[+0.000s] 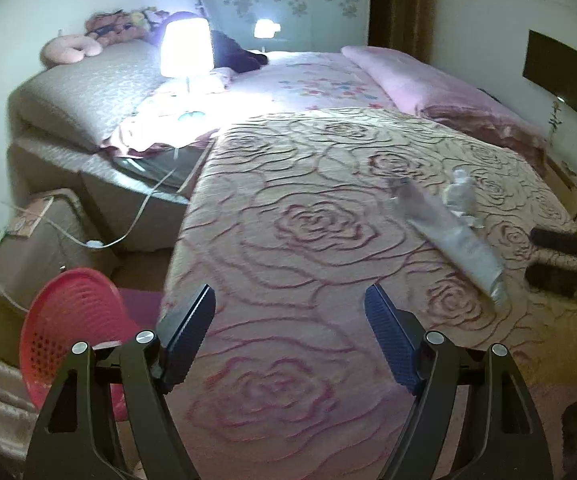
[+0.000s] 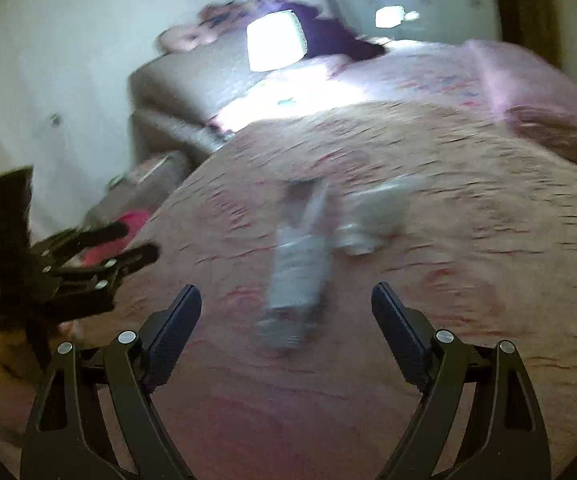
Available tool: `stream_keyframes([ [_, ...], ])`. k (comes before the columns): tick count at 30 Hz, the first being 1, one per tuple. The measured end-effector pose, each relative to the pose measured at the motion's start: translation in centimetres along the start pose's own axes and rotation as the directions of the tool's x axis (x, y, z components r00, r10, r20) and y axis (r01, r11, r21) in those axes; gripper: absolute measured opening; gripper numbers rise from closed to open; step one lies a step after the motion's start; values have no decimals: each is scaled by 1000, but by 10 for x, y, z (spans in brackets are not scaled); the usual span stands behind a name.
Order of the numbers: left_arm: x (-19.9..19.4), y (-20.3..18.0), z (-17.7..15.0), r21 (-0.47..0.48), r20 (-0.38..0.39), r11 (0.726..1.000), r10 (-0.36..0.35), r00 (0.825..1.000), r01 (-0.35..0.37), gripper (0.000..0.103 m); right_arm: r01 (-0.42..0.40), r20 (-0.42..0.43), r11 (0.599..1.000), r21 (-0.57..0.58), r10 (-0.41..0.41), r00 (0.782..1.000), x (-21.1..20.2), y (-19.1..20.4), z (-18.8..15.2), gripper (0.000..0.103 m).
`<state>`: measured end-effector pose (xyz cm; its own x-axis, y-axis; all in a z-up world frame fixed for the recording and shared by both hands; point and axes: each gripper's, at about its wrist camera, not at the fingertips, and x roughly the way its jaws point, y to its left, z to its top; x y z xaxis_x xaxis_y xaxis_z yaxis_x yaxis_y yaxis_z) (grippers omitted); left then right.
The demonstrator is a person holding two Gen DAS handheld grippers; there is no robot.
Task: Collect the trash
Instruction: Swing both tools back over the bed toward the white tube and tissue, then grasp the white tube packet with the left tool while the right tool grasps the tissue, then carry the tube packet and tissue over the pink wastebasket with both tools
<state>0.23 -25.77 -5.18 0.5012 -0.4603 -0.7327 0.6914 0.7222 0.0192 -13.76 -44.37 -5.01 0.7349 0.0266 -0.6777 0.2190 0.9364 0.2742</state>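
Right wrist view: we centre our wide-open right gripper point(image 2: 286, 300) over the tube point(image 2: 294, 272), beside the bottle point(image 2: 372, 216); left gripper point(image 1: 288, 312) spread, empty.

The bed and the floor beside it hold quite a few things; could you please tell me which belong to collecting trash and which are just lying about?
For the job:
- flattened silver tube
- crumpled clear plastic bottle
- red basket on the floor, probably the bin
- left gripper and right gripper, jaws open

Just lying about:
- lit lamp
- plush toys
- folded pink blanket
- rose bedspread
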Motion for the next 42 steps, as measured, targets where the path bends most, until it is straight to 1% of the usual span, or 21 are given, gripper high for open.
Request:
stream_keyframes([
  [1, 2, -7, 4, 9, -1, 1000, -15, 1000, 15, 74, 81, 19, 997, 10, -81, 997, -6, -10, 2, 84],
  [3, 6, -20, 12, 26, -8, 999, -43, 999, 43, 74, 179, 36, 983, 29, -180, 983, -10, -26, 7, 84],
  [6, 15, -44, 24, 36, -32, 993, -111, 993, 112, 74, 237, 28, 967, 98, -240, 970, -8, -52, 13, 84],
  [9, 23, -67, 34, 51, -59, 983, -171, 983, 174, 74, 277, 10, 952, 130, -280, 960, -2, -71, 17, 84],
  [11, 31, -84, 39, 67, -85, 975, -208, 974, 214, 74, 273, -2, 952, 142, -275, 961, 0, -79, 16, 84],
  [14, 49, -103, 43, 92, -116, 975, -192, 975, 203, 74, 259, -15, 955, 143, -260, 966, 9, -85, 19, 84],
  [16, 58, -106, 42, 89, -141, 977, -182, 973, 195, 73, 239, -14, 961, 139, -239, 971, 13, -87, 22, 84],
  [18, 64, -107, 40, 88, -161, 977, -177, 971, 193, 66, 218, -11, 967, 135, -218, 976, 20, -87, 28, 84],
  [19, 67, -107, 38, 86, -176, 976, -183, 967, 201, 54, 208, -11, 969, 134, -208, 978, 23, -86, 31, 84],
  [21, 66, -106, 36, 104, -161, 977, -166, 973, 184, 38, 183, -13, 975, 125, -183, 983, 31, -85, 36, 83],
  [23, 65, -102, 35, 93, -158, 977, -177, 971, 193, 32, 153, -22, 983, 102, -151, 988, 39, -80, 40, 82],
  [26, 61, -94, 35, 69, -150, 976, -192, 970, 204, 24, 105, -44, 993, 47, -103, 994, 54, -68, 43, 78],
  [28, 58, -90, 34, 60, -144, 978, -189, 971, 200, 23, 86, -56, 996, 18, -85, 995, 63, -61, 45, 75],
  [32, 54, -80, 35, 23, -138, 985, -168, 976, 173, 21, 66, -91, 997, -31, -69, 993, 84, -51, 51, 64],
  [34, 51, -72, 35, 3, -128, 988, -155, 980, 156, 21, 60, -90, 997, -48, -64, 994, 89, -48, 54, 60],
  [36, 48, -66, 34, -12, -117, 990, -138, 984, 138, 21, 50, -95, 996, -71, -56, 994, 93, -44, 58, 50],
  [38, 45, -58, 33, -37, -110, 992, -121, 987, 117, 21, 56, -97, 994, -92, -65, 993, 97, -40, 60, 43],
  [42, 35, -38, 28, -105, -99, 992, -81, 992, 70, 21, 72, -85, 990, -124, -83, 993, 100, -32, 60, 40],
])
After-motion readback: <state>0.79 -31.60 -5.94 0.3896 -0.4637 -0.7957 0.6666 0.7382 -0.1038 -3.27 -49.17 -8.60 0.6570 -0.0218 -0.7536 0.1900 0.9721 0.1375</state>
